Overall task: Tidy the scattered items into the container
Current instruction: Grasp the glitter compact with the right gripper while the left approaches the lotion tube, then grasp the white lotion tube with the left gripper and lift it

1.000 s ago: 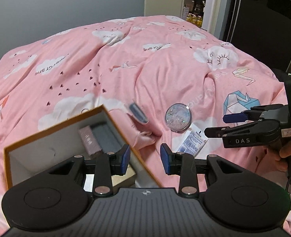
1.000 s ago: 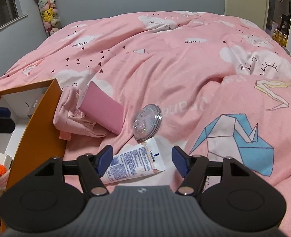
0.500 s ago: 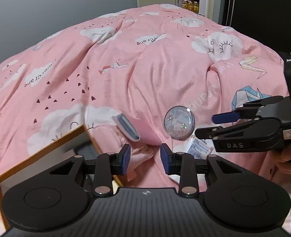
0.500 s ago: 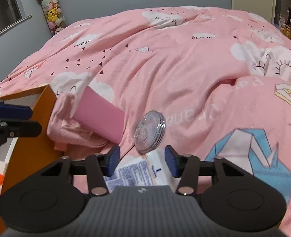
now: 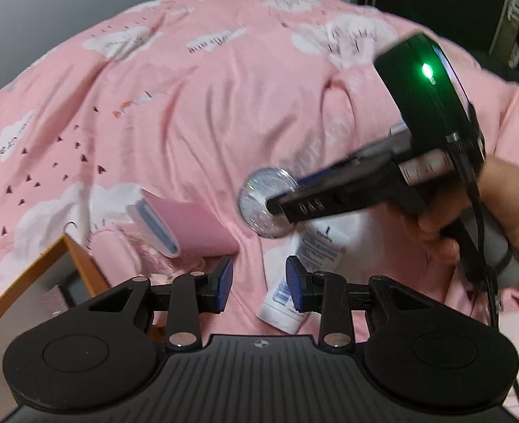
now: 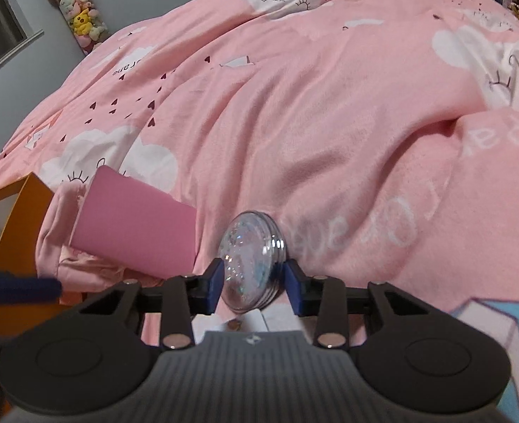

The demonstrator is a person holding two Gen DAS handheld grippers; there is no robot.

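A round glittery compact (image 6: 250,264) lies tilted on the pink duvet. My right gripper (image 6: 254,283) has its blue pads on both sides of it and looks closed on it; it also shows in the left wrist view (image 5: 263,206). A white cream tube (image 5: 303,264) lies just below the compact. A pink booklet (image 5: 189,227) rests on a pink cloth (image 6: 53,243) beside the orange box (image 5: 79,264). My left gripper (image 5: 259,283) is open and empty above the duvet, near the tube's lower end.
The pink duvet (image 6: 294,123) has deep folds. A grey wall and a hanging tube of plush toys (image 6: 78,17) stand far left. The person's right hand (image 5: 488,211) holds the right gripper at the right.
My right gripper moved forward over the tube and closed around the compact. My left gripper swung right, away from the box, and its jaws widened a little.
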